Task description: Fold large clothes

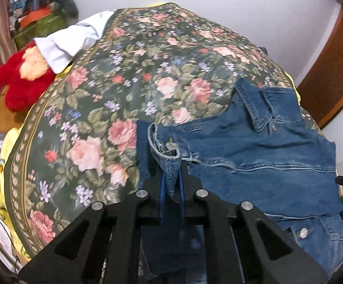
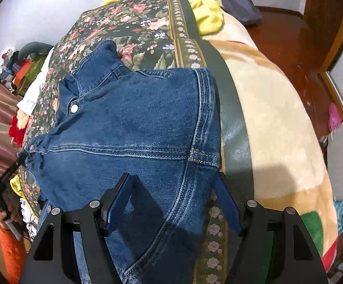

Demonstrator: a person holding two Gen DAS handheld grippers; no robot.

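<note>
A blue denim jacket (image 1: 254, 153) lies spread on a floral bedspread (image 1: 124, 71), collar toward the far side. My left gripper (image 1: 171, 165) is shut on a folded bit of the jacket's edge beside a metal button and holds it just above the bed. In the right wrist view the same jacket (image 2: 128, 123) fills the middle, and the left gripper (image 2: 17, 161) pinches its left edge, where the cloth bunches. My right gripper (image 2: 173, 201) stands open over the jacket's near right part by a shoulder seam. Its blue pads (image 2: 119, 201) sit wide apart and press on nothing.
The floral bedspread (image 2: 128, 19) covers the bed, with a beige blanket (image 2: 278, 118) and a yellow one (image 2: 207, 14) to its right. A red plush toy (image 1: 22, 80) and white cloth (image 1: 64, 45) lie at the bed's far left. An orange sleeve (image 2: 8, 236) shows at lower left.
</note>
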